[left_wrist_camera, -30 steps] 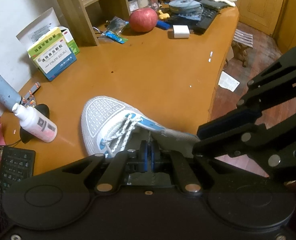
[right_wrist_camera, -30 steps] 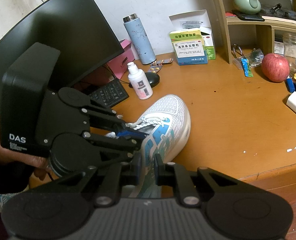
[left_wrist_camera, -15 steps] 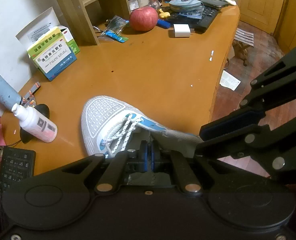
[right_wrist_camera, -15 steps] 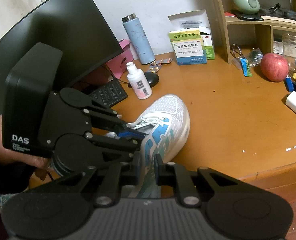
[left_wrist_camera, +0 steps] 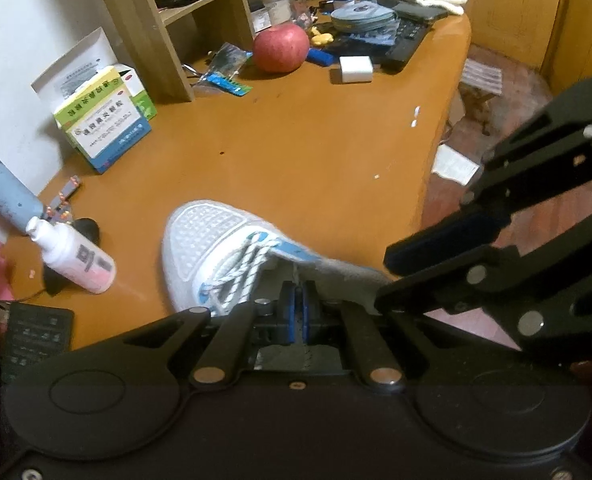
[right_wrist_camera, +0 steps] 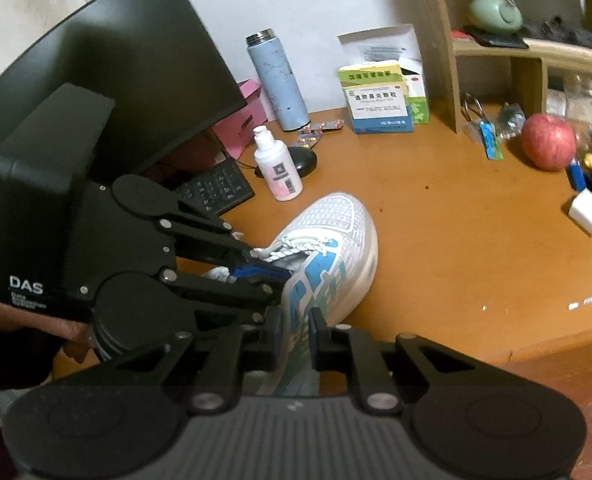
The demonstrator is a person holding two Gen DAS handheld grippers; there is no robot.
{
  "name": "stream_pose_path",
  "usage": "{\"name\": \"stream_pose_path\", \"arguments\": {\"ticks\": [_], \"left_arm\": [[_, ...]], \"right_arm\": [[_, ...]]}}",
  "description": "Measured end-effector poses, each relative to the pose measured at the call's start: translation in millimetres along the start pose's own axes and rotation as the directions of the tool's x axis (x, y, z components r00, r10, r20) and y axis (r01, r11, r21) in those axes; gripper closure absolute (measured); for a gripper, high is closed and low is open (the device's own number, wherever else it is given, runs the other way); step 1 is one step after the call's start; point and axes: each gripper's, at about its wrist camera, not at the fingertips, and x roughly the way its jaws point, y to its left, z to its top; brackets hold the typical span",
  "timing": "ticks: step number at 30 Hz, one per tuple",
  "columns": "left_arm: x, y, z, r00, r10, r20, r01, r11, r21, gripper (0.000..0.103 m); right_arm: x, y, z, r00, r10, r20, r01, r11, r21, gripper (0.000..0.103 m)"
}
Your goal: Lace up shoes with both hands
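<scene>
Comparing this moment with the views from a second before: one change only. The right gripper (right_wrist_camera: 296, 322) was opening. The gap between its dark pads was visibly wider than in the two earlier right-wrist views. Through that gap only the blue-and-white side of the shoe (right_wrist_camera: 328, 256) showed, and I could make out no strand of lace between the pads. The pads did not appear to press on anything.

Unchanged:
- The left gripper (left_wrist_camera: 297, 294) remained clamped shut. A thin white run of lace (left_wrist_camera: 296, 278) passed between its blue pads and led up to the crossed lacing on the shoe's upper.
- The shoe lay in the same spot on the orange desk (left_wrist_camera: 316, 152), at the near edge with its toe pointing toward the far side. A white bottle (left_wrist_camera: 75, 256) stood just to its left.
- Neither gripper had shifted noticeably. Seen from the left wrist, the right one reached in from the right above the heel end of the shoe.

Reading (judgement): the right side appeared to be letting go or resetting its hold while the left kept tension on its strand. That would suit a handover or regrasp between lacing passes. The upper eyelets near the tongue looked unfinished, so I judged the task to be partway through. If the right jaws had been holding the other end, that end was now free and could slip back through an eyelet. Next step probably needs a fresh grasp by the right.
</scene>
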Motion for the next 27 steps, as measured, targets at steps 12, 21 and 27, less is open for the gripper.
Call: {"name": "stream_pose_path", "arguments": {"ticks": [12, 21, 27], "left_arm": [[1.5, 3.5, -7.1, 1.0, -0.018, 0.011, 0.018, 0.999, 0.026, 0.102], [-0.7, 6.1, -8.5, 0.999, -0.038, 0.033, 0.038, 0.999, 0.017, 0.102], [0.0, 5.2, -9.3, 0.998, -0.043, 0.037, 0.043, 0.999, 0.019, 0.102]], "right_arm": [[6.1, -14.0, 4.3, 1.0, 0.026, -0.011, -0.024, 0.989, 0.144, 0.092], [4.4, -29.5, -0.7, 0.997, 0.073, 0.01, -0.072, 0.952, 0.298, 0.092], [4.8, -27.5, 1.9, 0.998, 0.07, 0.005, -0.069, 0.954, 0.292, 0.092]]}}
